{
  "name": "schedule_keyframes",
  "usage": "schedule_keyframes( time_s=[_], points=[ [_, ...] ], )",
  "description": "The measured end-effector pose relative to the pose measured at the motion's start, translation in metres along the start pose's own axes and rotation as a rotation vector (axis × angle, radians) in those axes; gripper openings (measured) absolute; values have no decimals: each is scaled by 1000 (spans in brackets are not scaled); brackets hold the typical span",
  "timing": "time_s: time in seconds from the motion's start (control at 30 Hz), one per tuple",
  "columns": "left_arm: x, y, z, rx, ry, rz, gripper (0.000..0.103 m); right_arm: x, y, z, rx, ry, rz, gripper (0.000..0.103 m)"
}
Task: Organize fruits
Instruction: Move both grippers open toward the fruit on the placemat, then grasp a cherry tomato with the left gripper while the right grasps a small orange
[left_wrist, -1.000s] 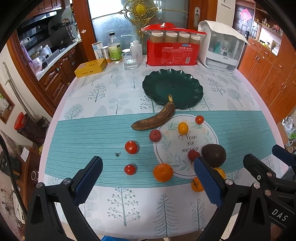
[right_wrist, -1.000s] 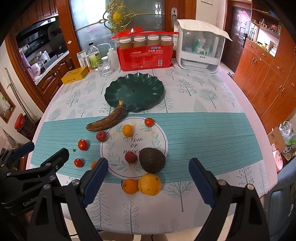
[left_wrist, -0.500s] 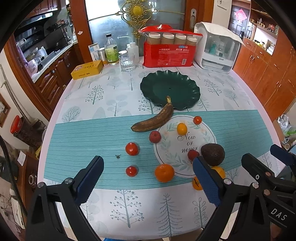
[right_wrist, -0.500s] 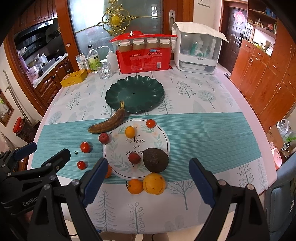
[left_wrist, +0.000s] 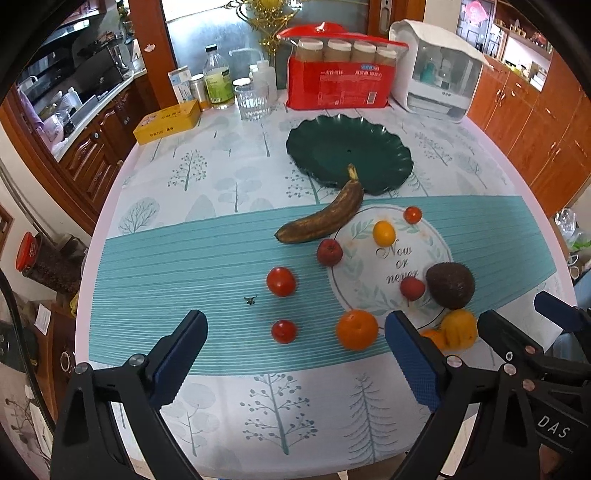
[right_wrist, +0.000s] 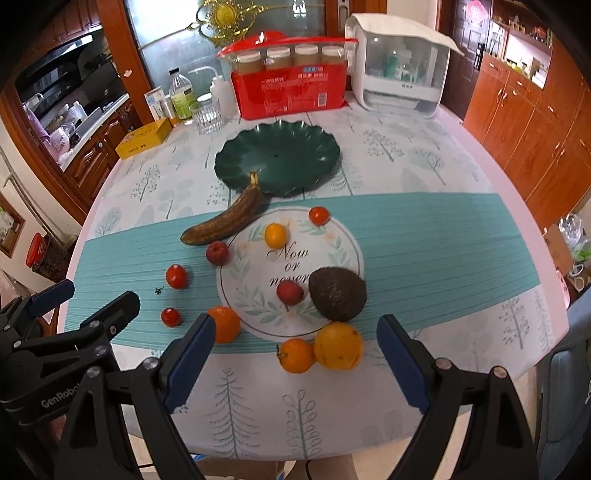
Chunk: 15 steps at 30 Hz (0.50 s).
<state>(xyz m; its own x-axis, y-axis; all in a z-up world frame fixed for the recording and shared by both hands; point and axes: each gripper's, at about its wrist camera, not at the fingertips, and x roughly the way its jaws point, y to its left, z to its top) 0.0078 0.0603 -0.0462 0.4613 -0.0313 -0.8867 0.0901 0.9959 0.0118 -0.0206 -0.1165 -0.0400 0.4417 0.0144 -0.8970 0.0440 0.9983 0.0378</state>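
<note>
Item: loose fruit on the tabletop (left_wrist: 236, 177); green plate (right_wrist: 295, 155) bare at the far side. Left gripper (left_wrist: 295, 354): jaws wide, empty, hovering above the near edge. Right gripper (right_wrist: 295, 365): jaws wide, empty, alongside. Small orange (right_wrist: 296, 355) and yellow citrus (right_wrist: 338, 345), touching, lie just ahead between the right jaws; that hand looks nearer. Banana (right_wrist: 225, 219): long axis diagonal, stem overlapping the plate rim. Avocado (right_wrist: 338, 293): beyond the citrus.
</note>
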Motion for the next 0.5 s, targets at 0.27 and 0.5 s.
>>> schedule_keyframes(
  time_s=[0.27, 0.5],
  points=[
    [21, 16, -3, 31, 48, -21, 95, 18, 15, -9, 37, 49, -5, 89],
    [48, 27, -6, 48, 111, -65, 95, 34, 20, -13, 49, 74, 3, 89]
  ],
)
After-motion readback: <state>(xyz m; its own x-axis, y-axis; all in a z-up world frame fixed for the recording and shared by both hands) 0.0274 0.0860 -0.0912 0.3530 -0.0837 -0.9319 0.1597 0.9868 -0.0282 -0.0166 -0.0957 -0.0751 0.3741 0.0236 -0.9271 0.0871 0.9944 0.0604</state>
